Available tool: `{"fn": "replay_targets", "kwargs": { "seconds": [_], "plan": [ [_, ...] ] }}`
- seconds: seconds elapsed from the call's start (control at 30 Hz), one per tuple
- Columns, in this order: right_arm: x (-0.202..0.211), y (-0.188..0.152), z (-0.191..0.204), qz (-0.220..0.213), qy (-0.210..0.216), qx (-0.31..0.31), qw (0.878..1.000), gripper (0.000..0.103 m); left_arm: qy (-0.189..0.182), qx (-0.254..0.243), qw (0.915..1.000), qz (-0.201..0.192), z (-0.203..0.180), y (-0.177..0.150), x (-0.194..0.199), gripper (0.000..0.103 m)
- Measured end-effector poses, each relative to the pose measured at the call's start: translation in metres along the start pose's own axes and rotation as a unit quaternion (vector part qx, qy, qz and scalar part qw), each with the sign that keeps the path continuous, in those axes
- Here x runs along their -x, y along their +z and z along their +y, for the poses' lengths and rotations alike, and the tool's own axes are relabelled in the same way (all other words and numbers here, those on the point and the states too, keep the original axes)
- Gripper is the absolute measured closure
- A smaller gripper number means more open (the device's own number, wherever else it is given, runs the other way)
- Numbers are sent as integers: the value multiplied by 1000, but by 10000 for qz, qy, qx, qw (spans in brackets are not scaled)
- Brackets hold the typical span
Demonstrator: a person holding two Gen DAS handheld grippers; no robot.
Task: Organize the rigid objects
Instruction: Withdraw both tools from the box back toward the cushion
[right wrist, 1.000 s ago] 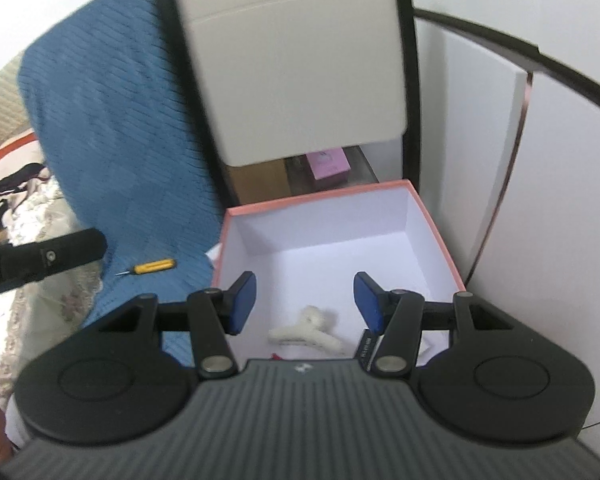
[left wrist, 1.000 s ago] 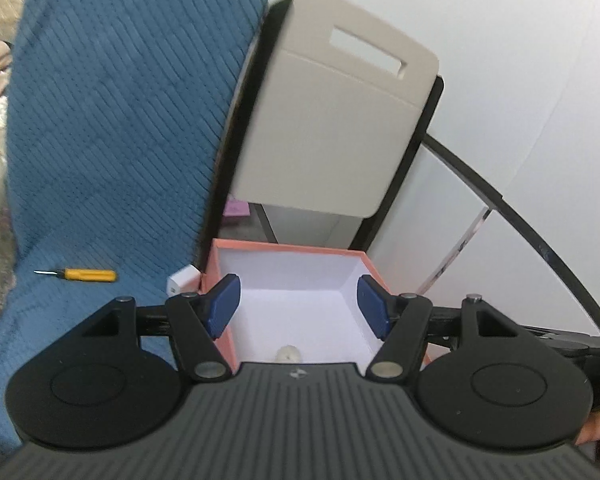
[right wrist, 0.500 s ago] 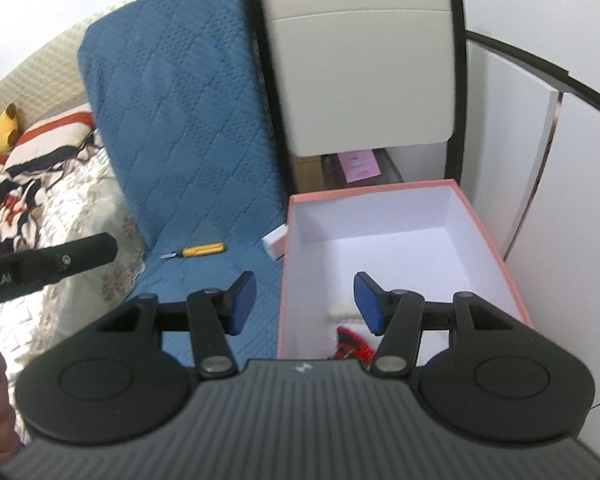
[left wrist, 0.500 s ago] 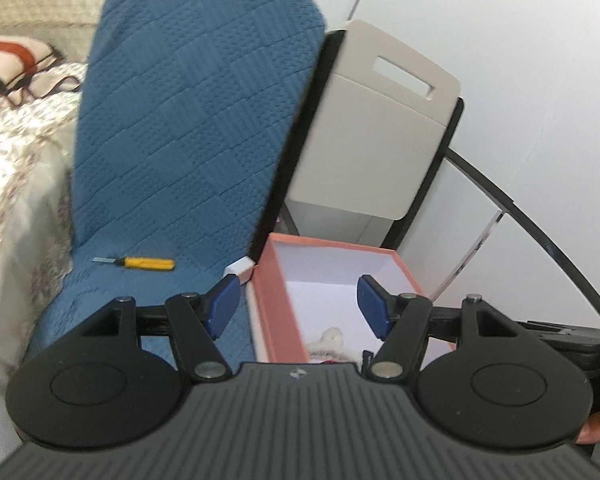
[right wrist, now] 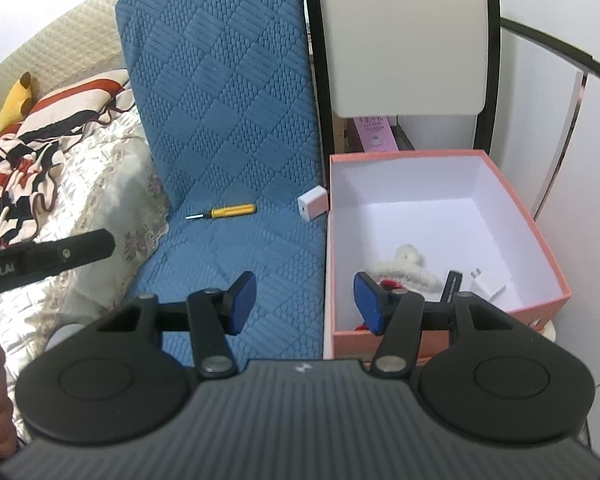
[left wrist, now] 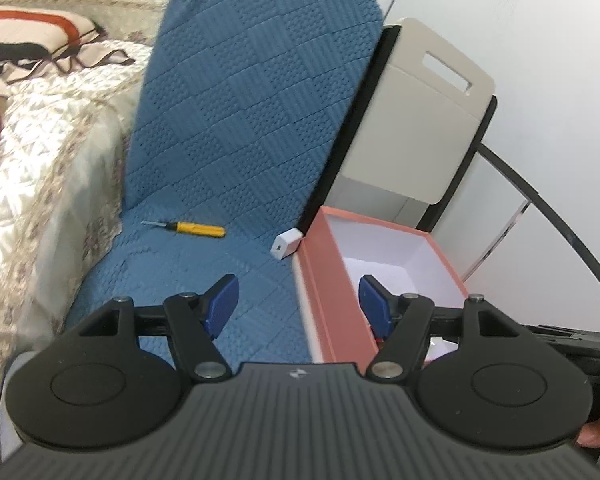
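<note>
A yellow-handled screwdriver (left wrist: pixel 192 228) (right wrist: pixel 226 212) and a small white cube (left wrist: pixel 287 243) (right wrist: pixel 313 202) lie on the blue quilted seat (left wrist: pixel 204 264) (right wrist: pixel 244 240). A pink box (left wrist: pixel 332 280) (right wrist: pixel 548 264) with a white inside stands right of the seat. It holds a fluffy white clip (right wrist: pixel 404 266), a white plug (right wrist: pixel 485 283), a black stick and something red. My left gripper (left wrist: pixel 298 304) is open and empty over the box's left wall. My right gripper (right wrist: pixel 305 300) is open and empty over the seat and box edge.
A beige chair back (left wrist: pixel 420 120) (right wrist: pixel 404 40) with a black frame stands behind the box. A bed with a patterned cover (left wrist: pixel 40 152) (right wrist: pixel 80 184) lies left of the seat. White cabinet doors (right wrist: pixel 560 120) are at the right. The left gripper's body (right wrist: pixel 48 256) shows at left.
Both views have pulled back and swung left, from above the box toward the seat. The screwdriver and white cube now show nearer the centre. Both grippers stayed open.
</note>
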State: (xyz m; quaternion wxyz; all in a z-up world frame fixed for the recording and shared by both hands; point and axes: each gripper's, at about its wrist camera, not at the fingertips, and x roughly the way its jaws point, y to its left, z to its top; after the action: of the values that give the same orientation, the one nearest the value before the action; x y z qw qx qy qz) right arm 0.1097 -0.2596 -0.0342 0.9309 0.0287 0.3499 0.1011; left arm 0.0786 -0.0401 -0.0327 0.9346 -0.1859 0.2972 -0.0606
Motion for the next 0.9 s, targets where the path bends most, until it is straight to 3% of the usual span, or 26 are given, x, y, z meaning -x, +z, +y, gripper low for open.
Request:
{"fn": "replay_targets", "kwargs": {
  "seconds": [0.4, 0.73, 0.9],
  "plan": [
    [-41, -14, 15, 43, -161, 53, 9998, 47, 138, 387, 9991, 131, 46, -7, -40, 28],
    [-115, -11, 26, -38, -142, 100, 9998, 47, 64, 679, 9965, 474, 80, 0, -130, 28],
    [-153, -8, 32, -79, -89, 173, 9998, 47, 156, 527, 9965, 628, 93, 4, -184, 28]
  ]
}}
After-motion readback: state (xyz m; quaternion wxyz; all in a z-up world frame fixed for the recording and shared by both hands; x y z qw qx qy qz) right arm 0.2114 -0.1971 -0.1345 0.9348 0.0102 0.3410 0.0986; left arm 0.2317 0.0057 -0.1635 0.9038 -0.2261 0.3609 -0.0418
